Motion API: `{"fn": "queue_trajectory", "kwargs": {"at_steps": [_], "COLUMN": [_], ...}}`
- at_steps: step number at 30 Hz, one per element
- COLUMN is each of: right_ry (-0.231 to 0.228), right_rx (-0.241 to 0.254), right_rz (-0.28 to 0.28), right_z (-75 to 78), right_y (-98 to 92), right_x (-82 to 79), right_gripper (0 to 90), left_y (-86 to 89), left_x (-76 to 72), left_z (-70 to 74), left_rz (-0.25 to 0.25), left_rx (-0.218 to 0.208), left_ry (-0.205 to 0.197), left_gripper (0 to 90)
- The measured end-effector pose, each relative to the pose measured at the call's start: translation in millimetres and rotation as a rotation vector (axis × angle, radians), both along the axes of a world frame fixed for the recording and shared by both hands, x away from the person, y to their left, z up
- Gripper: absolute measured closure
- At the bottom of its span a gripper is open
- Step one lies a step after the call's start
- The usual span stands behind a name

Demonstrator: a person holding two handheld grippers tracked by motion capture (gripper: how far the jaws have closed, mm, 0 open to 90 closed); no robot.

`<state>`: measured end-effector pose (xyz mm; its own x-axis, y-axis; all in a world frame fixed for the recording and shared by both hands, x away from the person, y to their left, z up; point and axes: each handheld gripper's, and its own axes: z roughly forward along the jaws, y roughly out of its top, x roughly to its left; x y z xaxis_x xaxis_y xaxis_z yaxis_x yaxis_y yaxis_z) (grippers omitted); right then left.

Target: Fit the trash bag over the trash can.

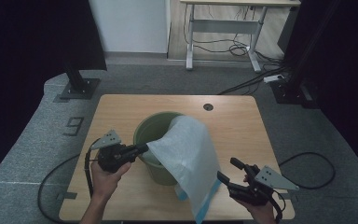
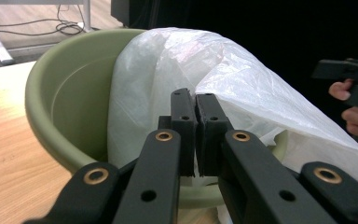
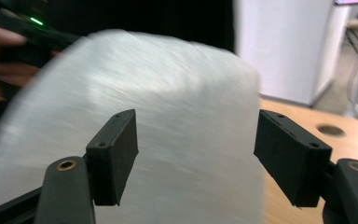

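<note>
White plastic bag point(image 1: 186, 154) is draped over the near-right rim of the green bucket point(image 1: 149, 128), w/ most of it hanging down the outside toward me; its lower edge w/ a blue strip lies on the wooden table point(image 1: 121, 109). My left gripper point(image 1: 142, 149) sits at the bucket's near-left rim, right at the bag's left edge. In the left gripper view my fingers point(image 2: 184, 126) are pressed together, almost no gap, pinching a fold of the bag film against the rim area; bag bulges up behind them. My right gripper point(image 1: 228, 170) is lower right of the bag, near the table's front edge, just beside the hanging part but apart from it. In the right gripper view those fingers point(image 3: 114, 154) are spread wide, nothing between the pads, bag blurred straight ahead of them. Left hand point(image 1: 105, 179) wraps the left gripper body from below.
</note>
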<state>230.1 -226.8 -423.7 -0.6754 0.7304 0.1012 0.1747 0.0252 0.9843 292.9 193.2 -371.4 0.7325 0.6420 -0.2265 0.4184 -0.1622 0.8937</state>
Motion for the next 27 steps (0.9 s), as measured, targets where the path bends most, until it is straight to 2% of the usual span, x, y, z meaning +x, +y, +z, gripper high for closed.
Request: {"fn": "queue_trajectory", "kwargs": {"at_steps": [8,16,22,27], "right_ry": [0.087,0.129,0.208,0.233], "right_rx": [-0.017,-0.059,-0.115,-0.105], "right_rz": [-0.044,-0.045,-0.044,-0.036], "right_z": [-31.3,-48.6,-73.2,-81.1], "right_y": [-6.8,-0.7,8.8,8.8], "right_x": [25.1,39.1,51.0,54.9], "right_gripper": [29.1,28.7,28.0,28.0], "left_y": [3.4,7.7,9.0,10.5], "left_x": [1.0,0.4,0.6,0.6], "left_z": [-1.6,-2.1,-3.8,-3.7], "left_rz": [0.004,0.012,0.013,0.016], "left_rx": [0.011,0.009,0.011,0.011], "left_ry": [0.011,0.014,0.017,0.018], "left_gripper": [86.1,86.0,86.0,86.0]}}
